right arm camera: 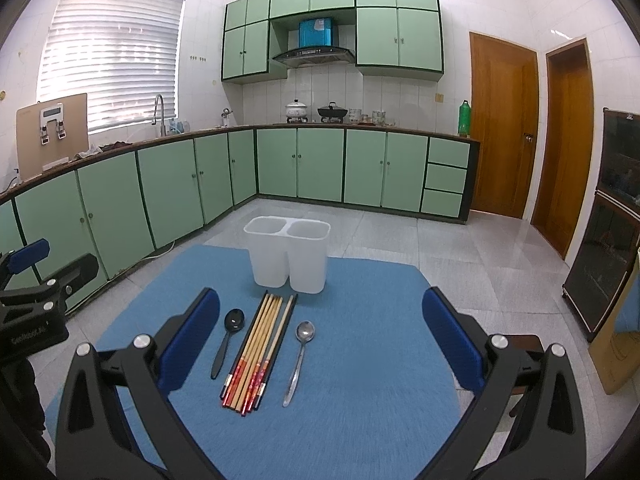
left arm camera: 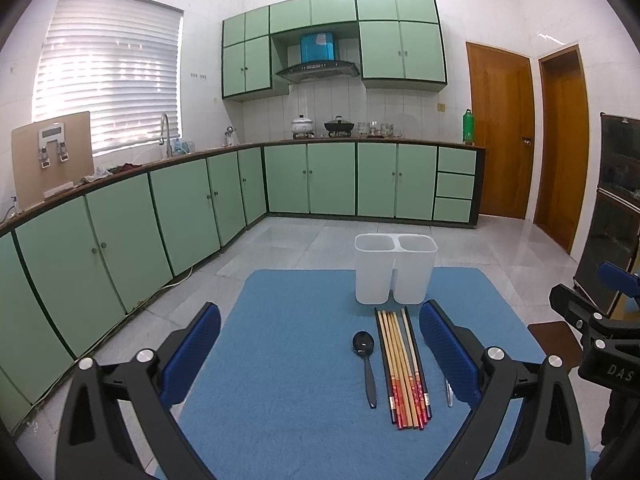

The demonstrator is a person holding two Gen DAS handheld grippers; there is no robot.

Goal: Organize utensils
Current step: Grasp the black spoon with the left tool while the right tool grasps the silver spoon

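Observation:
A white two-compartment utensil holder (left arm camera: 394, 268) (right arm camera: 288, 254) stands empty at the far side of a blue mat (left arm camera: 280, 360) (right arm camera: 360, 360). In front of it lie a black spoon (left arm camera: 366, 364) (right arm camera: 226, 340), a bundle of several chopsticks (left arm camera: 404, 368) (right arm camera: 258, 352) and a metal spoon (right arm camera: 298, 360), whose handle tip alone shows in the left wrist view (left arm camera: 449, 394). My left gripper (left arm camera: 320, 354) is open above the mat, left of the utensils. My right gripper (right arm camera: 320, 344) is open above the mat, with the utensils between its fingers.
Green cabinets (left arm camera: 160, 208) line the left and back walls under a counter with pots (left arm camera: 320, 126). Wooden doors (right arm camera: 504, 128) and a dark cabinet (right arm camera: 616, 220) are on the right. Tiled floor surrounds the mat's table.

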